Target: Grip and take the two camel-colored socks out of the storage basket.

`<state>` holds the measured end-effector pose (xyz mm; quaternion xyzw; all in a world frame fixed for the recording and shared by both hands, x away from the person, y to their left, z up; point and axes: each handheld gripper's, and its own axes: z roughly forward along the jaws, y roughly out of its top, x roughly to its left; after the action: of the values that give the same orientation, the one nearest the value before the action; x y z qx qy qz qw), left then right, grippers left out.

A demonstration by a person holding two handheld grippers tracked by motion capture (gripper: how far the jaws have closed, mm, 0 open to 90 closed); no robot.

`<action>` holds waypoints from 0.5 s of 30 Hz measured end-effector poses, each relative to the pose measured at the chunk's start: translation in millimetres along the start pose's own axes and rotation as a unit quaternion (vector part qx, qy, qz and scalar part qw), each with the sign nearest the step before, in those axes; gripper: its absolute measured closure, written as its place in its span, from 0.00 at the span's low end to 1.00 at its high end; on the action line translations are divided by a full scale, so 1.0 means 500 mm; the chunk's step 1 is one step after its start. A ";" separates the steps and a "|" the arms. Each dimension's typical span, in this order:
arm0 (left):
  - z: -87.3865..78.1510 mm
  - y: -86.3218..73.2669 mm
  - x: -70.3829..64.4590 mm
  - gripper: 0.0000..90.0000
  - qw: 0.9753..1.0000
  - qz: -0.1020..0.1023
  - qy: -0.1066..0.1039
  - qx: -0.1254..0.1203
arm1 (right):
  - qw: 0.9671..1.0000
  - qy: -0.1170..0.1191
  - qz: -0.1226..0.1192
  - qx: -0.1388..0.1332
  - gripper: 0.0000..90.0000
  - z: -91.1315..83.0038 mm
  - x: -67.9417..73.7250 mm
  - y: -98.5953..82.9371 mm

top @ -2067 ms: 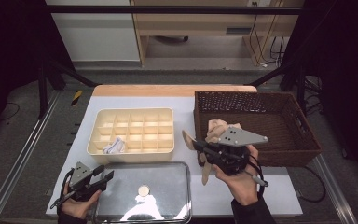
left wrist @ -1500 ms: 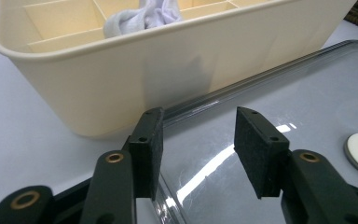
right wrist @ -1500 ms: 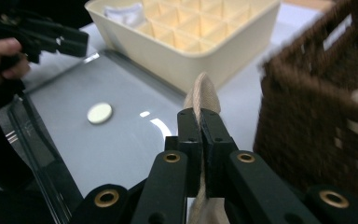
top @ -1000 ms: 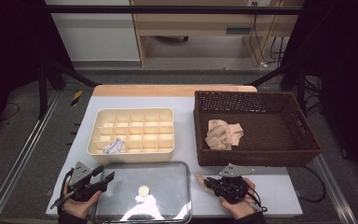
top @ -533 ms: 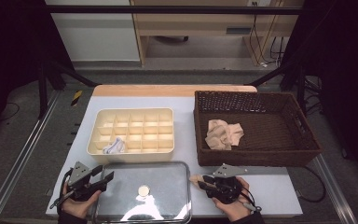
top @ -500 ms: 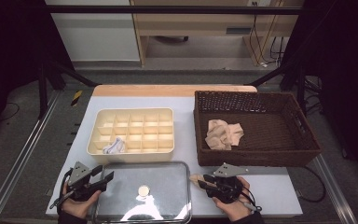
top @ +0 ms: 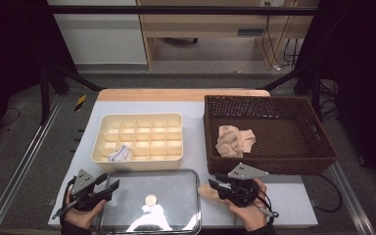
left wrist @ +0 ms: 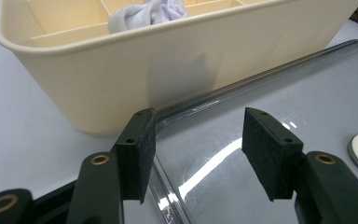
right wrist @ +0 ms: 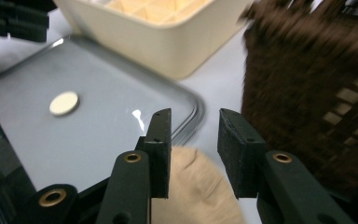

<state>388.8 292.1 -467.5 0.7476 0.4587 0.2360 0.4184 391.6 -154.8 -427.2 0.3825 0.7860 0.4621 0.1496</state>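
One white sock [top: 119, 153] sits in the divided box [top: 138, 120]. Right claw [top: 219, 185] hangs open over a beige sock [top: 209, 194] on the table [top: 293, 196]; more remain in the basket [top: 318, 156]. Left claw [top: 106, 187] open, idle.

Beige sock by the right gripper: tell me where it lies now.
In the high view the beige sock lies flat on the table, between the clear lid and the right gripper, in front of the wicker basket.
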 end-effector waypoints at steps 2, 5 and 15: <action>0.000 0.000 0.000 0.49 1.000 0.000 0.000 0.000 | 1.000 -0.010 -0.002 -0.018 0.71 -0.009 -0.006 0.020; -0.001 0.000 0.000 0.49 1.000 0.000 0.002 -0.001 | 0.999 -0.027 -0.003 -0.038 0.70 -0.018 -0.016 0.052; 0.000 0.000 0.001 0.48 1.000 0.002 0.006 -0.002 | 0.993 -0.091 0.020 -0.073 0.64 -0.028 -0.080 0.147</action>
<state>389.0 292.4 -467.5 0.7463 0.4592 0.2421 0.4167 443.8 -172.2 -362.6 0.4262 0.7254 0.4848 0.2390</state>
